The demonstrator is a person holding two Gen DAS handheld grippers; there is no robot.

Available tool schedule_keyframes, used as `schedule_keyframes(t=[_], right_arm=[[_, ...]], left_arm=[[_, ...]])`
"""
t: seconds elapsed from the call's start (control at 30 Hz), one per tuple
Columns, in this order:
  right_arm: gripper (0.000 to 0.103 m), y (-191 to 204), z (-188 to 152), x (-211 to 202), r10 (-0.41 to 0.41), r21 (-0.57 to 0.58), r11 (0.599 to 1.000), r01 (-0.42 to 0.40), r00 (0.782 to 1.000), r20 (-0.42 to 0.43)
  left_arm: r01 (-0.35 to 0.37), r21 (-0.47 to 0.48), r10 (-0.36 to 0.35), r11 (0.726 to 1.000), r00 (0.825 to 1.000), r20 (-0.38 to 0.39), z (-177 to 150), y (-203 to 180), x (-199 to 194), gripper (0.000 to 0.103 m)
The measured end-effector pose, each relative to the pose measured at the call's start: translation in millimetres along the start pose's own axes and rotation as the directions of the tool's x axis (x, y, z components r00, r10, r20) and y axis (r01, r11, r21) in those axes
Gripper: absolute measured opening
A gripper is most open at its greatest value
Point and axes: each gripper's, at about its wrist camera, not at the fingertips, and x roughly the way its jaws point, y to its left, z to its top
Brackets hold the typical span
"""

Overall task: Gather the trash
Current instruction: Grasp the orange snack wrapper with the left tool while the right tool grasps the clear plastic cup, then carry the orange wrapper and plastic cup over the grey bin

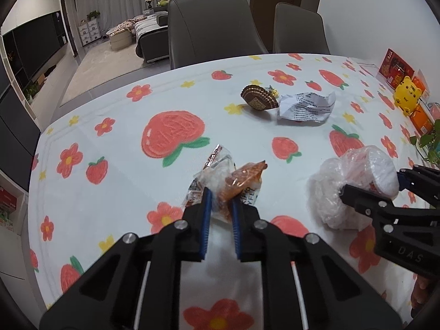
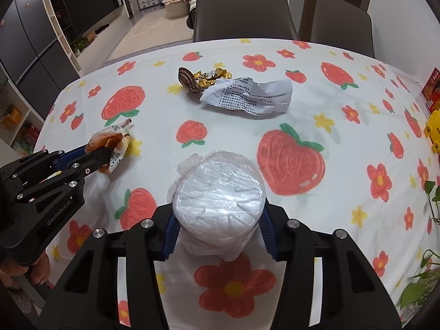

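The left hand-held gripper (image 1: 221,203) is pinching a crumpled snack wrapper (image 1: 236,181), clear plastic with orange-brown print, its blue pads (image 1: 206,220) pressed against the wrapper on both sides; the wrapper lies on the worktop (image 1: 137,165), which is covered by a white cloth printed with red strawberries and flowers. To its right, the right hand-held gripper (image 2: 217,228) is clamped on a white plastic cup wrapped in a thin clear bag (image 2: 217,200), one blue pad against each side of the cup, which lies on its side with its round base facing the right wrist camera. Farther across the worktop, well apart from both grippers, lie a crumpled printed paper (image 2: 247,96) and, just beside it on the left, a brown pleated candy cup (image 2: 188,79) touching a scrunched piece of gold foil (image 2: 211,77). A yellow toy (image 1: 408,95) stands near the right edge of the worktop, and two grey chairs (image 1: 211,30) stand at the far side.
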Motion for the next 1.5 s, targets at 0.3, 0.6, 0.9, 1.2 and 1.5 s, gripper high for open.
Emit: schedule_keyframes(t=[0.3,0.6,0.9,1.2,1.5], right_arm=[[0.048,-1,-9,-37,0.005,0.008,1.000,-0.005,0.999,0.032],[0.048,-2,-44,-95,-0.014,0.033,0.999,0.012,0.998,0.056],[0.048,5,-101,-159,-0.056,0.073,0.996,0.051,0.995,0.080],[0.048,0,-160,-225,-0.115,0.143,0.985,0.097,0.985,0.126],[0.048,-46,-227,-273,-0.193,0.257,0.953,0.160,0.975,0.110]], left_arm=[[0.035,0.001,-0.035,0.999,0.999,0.017,-8,-16,-32,0.011],[0.071,0.021,-0.072,0.997,0.996,0.051,-32,-34,-90,0.011],[0.124,0.077,-0.131,0.989,0.987,0.093,-71,-54,-150,0.011],[0.203,0.179,-0.220,0.963,0.972,0.081,-109,-93,-193,0.011],[0.277,0.331,-0.310,0.902,0.949,0.051,-139,-165,-222,0.011]])
